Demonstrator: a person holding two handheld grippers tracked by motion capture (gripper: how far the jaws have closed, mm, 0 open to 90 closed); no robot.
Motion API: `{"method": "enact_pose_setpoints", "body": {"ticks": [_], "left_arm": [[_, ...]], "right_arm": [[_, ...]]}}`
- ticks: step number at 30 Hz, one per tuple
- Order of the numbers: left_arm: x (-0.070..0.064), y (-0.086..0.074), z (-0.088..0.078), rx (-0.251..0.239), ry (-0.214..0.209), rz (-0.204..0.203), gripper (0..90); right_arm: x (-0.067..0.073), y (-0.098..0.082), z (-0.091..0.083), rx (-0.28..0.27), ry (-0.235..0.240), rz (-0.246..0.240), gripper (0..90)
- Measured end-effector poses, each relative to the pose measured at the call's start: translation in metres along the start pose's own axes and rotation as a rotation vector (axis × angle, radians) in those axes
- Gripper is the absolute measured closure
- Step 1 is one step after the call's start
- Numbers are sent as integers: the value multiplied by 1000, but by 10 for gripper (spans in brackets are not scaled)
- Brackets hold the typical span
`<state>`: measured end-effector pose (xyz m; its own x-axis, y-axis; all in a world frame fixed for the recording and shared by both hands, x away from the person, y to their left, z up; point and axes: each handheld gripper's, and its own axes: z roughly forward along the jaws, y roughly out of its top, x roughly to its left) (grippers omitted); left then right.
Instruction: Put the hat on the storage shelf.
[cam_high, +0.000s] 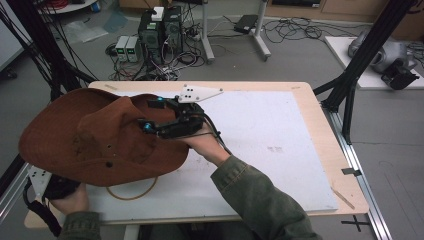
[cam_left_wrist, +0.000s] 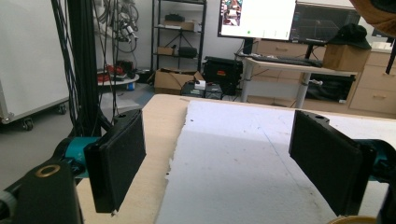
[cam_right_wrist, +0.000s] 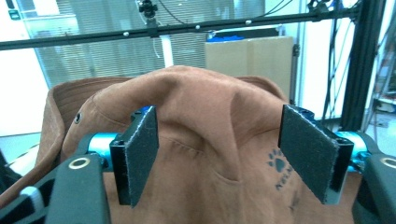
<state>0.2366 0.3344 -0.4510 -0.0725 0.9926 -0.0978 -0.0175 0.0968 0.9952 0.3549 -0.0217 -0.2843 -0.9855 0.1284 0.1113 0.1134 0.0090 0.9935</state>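
Right hand-held gripper (cam_right_wrist: 219, 154) open, straddling brown hat (cam_right_wrist: 210, 116) crown.

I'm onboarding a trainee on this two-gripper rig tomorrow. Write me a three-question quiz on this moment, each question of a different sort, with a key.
1. True or false: the right gripper has its jaws spread on either side of the hat's crown.
2. Multiple choice. The left gripper looks along: A) the white board, jaws open with nothing between them; B) a red bowl; C) a stack of plates.
3. Fill in: a tan ____ lies on the board below the hat's brim.

Key: 1 true; 2 A; 3 cord, which looks like the hat's strap, though where it joins is hidden.
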Motion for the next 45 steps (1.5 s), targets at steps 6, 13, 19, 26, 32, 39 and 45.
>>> {"method": "enact_pose_setpoints", "body": {"ticks": [6,13,19,26,32,39,45], "left_arm": [[0,0,0,0,1,2,188],[0,0,0,-5,1,3,188],[-1,0,0,-6,0,5,188],[-2,1,-1,-8,4,8,188],[-1,1,-1,-7,5,10,188],[-2,1,-2,-8,6,11,188],[-2,2,-2,-9,11,9,188]], "right_arm": [[-3,-1,-20,-27,-86,-25,204],[-10,-1,-48,-48,-175,-26,162],[-11,-4,-80,-66,-292,-58,147],[-11,-12,-127,-104,-504,-90,144],[-7,-22,-165,-79,-704,-132,145],[-3,-40,-209,-43,-914,-106,145],[0,-57,-236,-36,-1035,-81,146]]}}
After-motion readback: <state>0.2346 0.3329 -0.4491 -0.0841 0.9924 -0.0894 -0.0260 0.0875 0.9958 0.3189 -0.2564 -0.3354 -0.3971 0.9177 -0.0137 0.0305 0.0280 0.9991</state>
